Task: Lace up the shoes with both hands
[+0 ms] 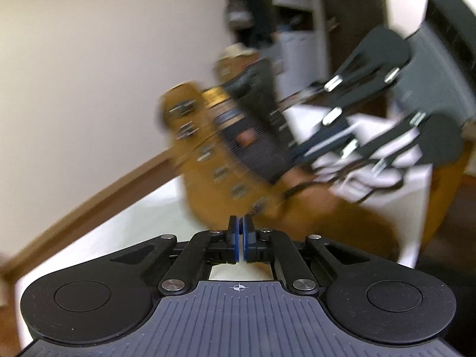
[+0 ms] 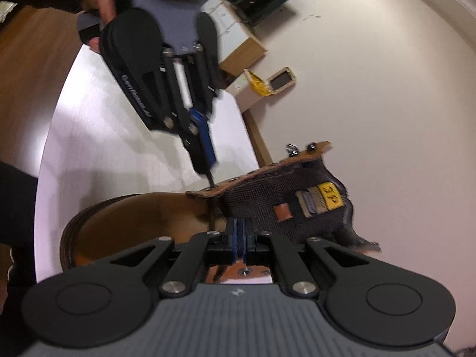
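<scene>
a tan leather boot [image 2: 128,223] lies on a white desk [image 2: 98,136], with its rounded toe and dark ribbed sole edge toward the right wrist camera's left and its ankle opening toward the right, so its long axis runs across that view. the boot's tongue [image 2: 285,205] is a dark woven mesh, folded open, with a small brown leather patch and a yellow label sewn on its inner face. the eyelet flap [image 2: 261,172] stands on edge as a thin strip of leather, with metal lace hooks at its far end. in the left wrist view the boot [image 1: 208,160] is motion-blurred; a row of metal eyelets [image 1: 220,172] runs down the tan flap toward the camera.

the left gripper [image 2: 209,175] reaches down to the near end of the eyelet flap, its blue-padded jaws closed narrow on a dark lace tip [image 2: 211,185] that touches the flap. in its own view the left gripper [image 1: 240,229] shows the pads nearly together; the lace itself is too blurred to make out there. a hand [image 2: 99,3] grips its housing.

the right gripper [image 2: 239,238] sits just beside the tongue, its jaws narrow with a dark strand between the blue pads; i cannot tell if that is lace. in the left wrist view the right gripper [image 1: 300,145] is only a blurred shape.
</scene>
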A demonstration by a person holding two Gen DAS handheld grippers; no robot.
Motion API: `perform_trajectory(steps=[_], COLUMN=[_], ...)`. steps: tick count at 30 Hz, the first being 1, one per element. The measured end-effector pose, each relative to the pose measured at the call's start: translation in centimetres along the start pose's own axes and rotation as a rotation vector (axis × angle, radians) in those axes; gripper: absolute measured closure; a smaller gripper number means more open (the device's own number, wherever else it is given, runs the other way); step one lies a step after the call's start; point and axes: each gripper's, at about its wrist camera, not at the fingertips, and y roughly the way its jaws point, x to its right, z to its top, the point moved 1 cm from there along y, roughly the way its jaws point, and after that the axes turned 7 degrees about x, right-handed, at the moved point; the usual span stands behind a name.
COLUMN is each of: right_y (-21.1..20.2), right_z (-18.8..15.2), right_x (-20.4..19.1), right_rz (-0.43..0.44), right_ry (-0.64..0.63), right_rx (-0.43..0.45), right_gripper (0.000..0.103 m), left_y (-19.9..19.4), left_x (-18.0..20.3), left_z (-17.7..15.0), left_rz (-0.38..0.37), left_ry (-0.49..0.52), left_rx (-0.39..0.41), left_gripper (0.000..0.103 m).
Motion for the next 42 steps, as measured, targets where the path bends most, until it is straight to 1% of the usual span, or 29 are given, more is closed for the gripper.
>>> perform_trajectory(steps=[3, 4, 5, 6, 7, 9, 10, 12, 14, 16, 21, 22, 24, 25, 26, 27, 28, 29, 31, 34, 37, 39, 40, 42], right_y=[-1.3, -1.9, -2.5, -3.1, -3.7, -4.7, -5.1, -6.2, -7.5, -8.6, -8.5, -8.4, -7.5, -7.1, -6.6, -6.0, -5.5, -5.0, -3.8, -1.5, 0.5, 0.9, 1.1, 1.4], right_z=[-1.0, -1.4, -1.9, -2.4, -3.0, -4.5, -5.2, -7.0, -7.9, -8.5, -10.0, -10.3, -11.2, -11.6, -12.0, -12.3, -12.7, -13.1, -13.7, -14.7, -15.5, -15.6, -15.6, -15.4], right_x=[0.3, 0.5, 0.6, 0.7, 0.9, 1.3, 1.5, 1.8, 1.9, 1.7, 1.7, 1.8, 2.5, 2.8, 3.2, 3.6, 4.0, 4.5, 5.1, 6.1, 6.6, 6.5, 6.3, 5.8], right_rz=[-0.057, -0.079, -0.099, -0.115, -0.135, -0.175, -0.180, -0.194, -0.199, -0.196, -0.178, -0.177, -0.173, -0.171, -0.166, -0.155, -0.144, -0.133, -0.122, -0.127, -0.113, -0.113, -0.112, -0.111], right_ry=[0.071, 0.101, 0.134, 0.171, 0.217, 0.334, 0.380, 0.498, 0.575, 0.633, 0.743, 0.762, 0.827, 0.860, 0.894, 0.931, 0.973, 1.011, 1.052, 1.112, 1.179, 1.194, 1.198, 1.194], right_rx=[-0.024, -0.037, -0.050, -0.065, -0.083, -0.126, -0.140, -0.167, -0.181, -0.189, -0.221, -0.225, -0.235, -0.240, -0.244, -0.245, -0.240, -0.236, -0.239, -0.272, -0.318, -0.335, -0.342, -0.360], right_gripper=[0.100, 0.100, 0.100, 0.100, 0.100, 0.100, 0.100, 0.100, 0.100, 0.100, 0.099, 0.098, 0.095, 0.093, 0.089, 0.089, 0.089, 0.089, 0.089, 0.089, 0.089, 0.089, 0.089, 0.090], left_y=[-2.5, -2.8, -4.5, -5.4, -5.8, -7.2, -7.9, -7.8, -7.7, -7.6, -7.4, -7.3, -7.2, -6.9, -6.6, -7.2, -7.3, -7.5, -7.5, -7.6, -7.7, -7.6, -6.8, -6.5], left_x=[-3.0, -3.3, -5.0, -5.7, -6.0, -6.9, -7.3, -6.8, -6.2, -5.7, -4.3, -4.1, -3.5, -3.3, -3.1, -3.0, -2.9, -2.8, -2.8, -2.7, -2.9, -3.1, -3.7, -3.5], left_z=[-2.7, -3.1, -4.9, -6.0, -6.6, -8.8, -9.9, -9.7, -9.4, -9.1, -8.5, -8.4, -8.1, -7.7, -7.2, -7.1, -6.9, -6.5, -6.3, -5.7, -5.2, -4.8, -4.3, -3.5], left_rz=[0.230, 0.253, 0.353, 0.416, 0.460, 0.598, 0.665, 0.628, 0.591, 0.555, 0.463, 0.445, 0.408, 0.372, 0.336, 0.309, 0.297, 0.281, 0.286, 0.292, 0.293, 0.278, 0.275, 0.260], left_ry=[-0.001, -0.004, -0.025, -0.017, -0.002, 0.053, 0.079, 0.060, 0.040, 0.021, -0.027, -0.037, -0.056, -0.089, -0.122, -0.149, -0.161, -0.181, -0.188, -0.198, -0.204, -0.212, -0.213, -0.209], left_rx=[-0.115, -0.130, -0.201, -0.251, -0.285, -0.402, -0.459, -0.443, -0.427, -0.411, -0.370, -0.362, -0.345, -0.325, -0.306, -0.287, -0.278, -0.259, -0.247, -0.234, -0.199, -0.162, -0.157, -0.135], left_gripper=[0.101, 0.101, 0.101, 0.101, 0.101, 0.101, 0.101, 0.101, 0.101, 0.101, 0.100, 0.096, 0.095, 0.091, 0.084, 0.078, 0.071, 0.071, 0.071, 0.071, 0.071, 0.071, 0.071, 0.071])
